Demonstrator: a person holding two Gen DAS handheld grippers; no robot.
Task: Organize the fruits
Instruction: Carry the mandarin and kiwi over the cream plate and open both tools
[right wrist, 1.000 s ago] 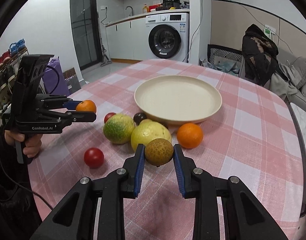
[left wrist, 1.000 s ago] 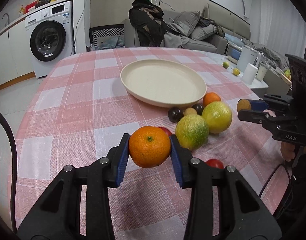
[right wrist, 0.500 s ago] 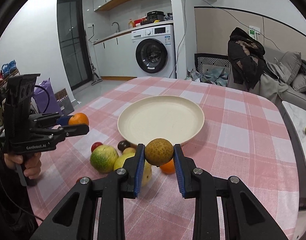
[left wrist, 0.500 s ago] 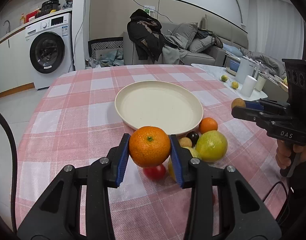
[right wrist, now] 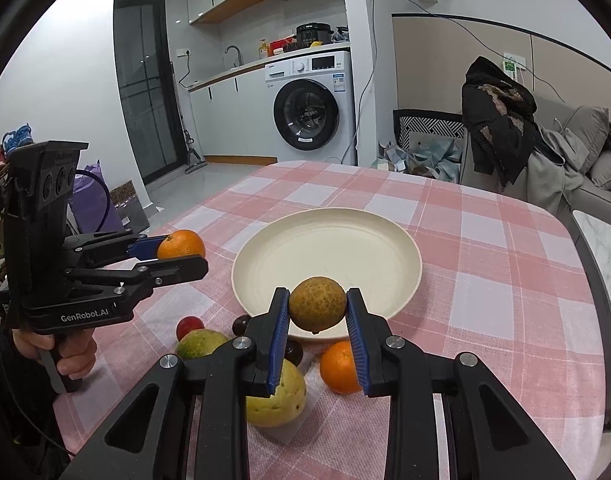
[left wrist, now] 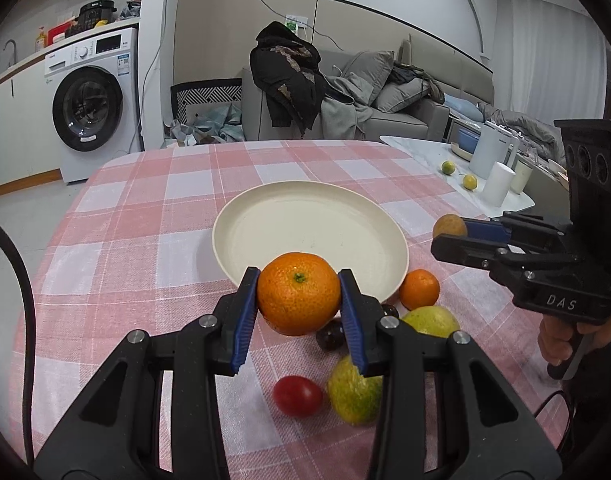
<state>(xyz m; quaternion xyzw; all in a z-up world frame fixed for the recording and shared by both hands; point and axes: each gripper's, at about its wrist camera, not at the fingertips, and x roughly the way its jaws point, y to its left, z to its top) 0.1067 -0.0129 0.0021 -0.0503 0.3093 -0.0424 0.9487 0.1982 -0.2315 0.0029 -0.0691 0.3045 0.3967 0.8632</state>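
The desk [left wrist: 145, 216], covered in a pink-and-white checked cloth, filled most of both views, and the cream plate [left wrist: 265, 216] sat on it near its middle with nothing in it. The left gripper [left wrist: 299, 300] was raised above the cloth at the plate's 6 o'clock edge, its blue fingers [left wrist: 245, 312] closed partway on the orange mandarin [left wrist: 298, 293], which bulged out above and below the pads. The right gripper [right wrist: 316, 308] hung in the same manner at the near rim of the plate in its own view, fingers [right wrist: 279, 332] clamped about a brownish-yellow round fruit [right wrist: 317, 305] held clear of the desk. In the left wrist view that gripper appeared at 3 o'clock of the plate, carrying its fruit above the cloth. On the desk beside the plate's near edge lay the loose fruits: a yellow-green citrus [right wrist: 275, 396], largest of them, under the right gripper's left finger; a green-and-orange mottled citrus [left wrist: 355, 392] at 5 o'clock of the mandarin in the left view; a second small orange [left wrist: 419, 289] just beside the plate rim; a red tomato-like fruit [left wrist: 297, 395] next to the mottled citrus; and two dark round fruits [left wrist: 329, 334] close together between the plate and the citrus. A washing machine [left wrist: 91, 104] stood at 10 o'clock beyond the desk.
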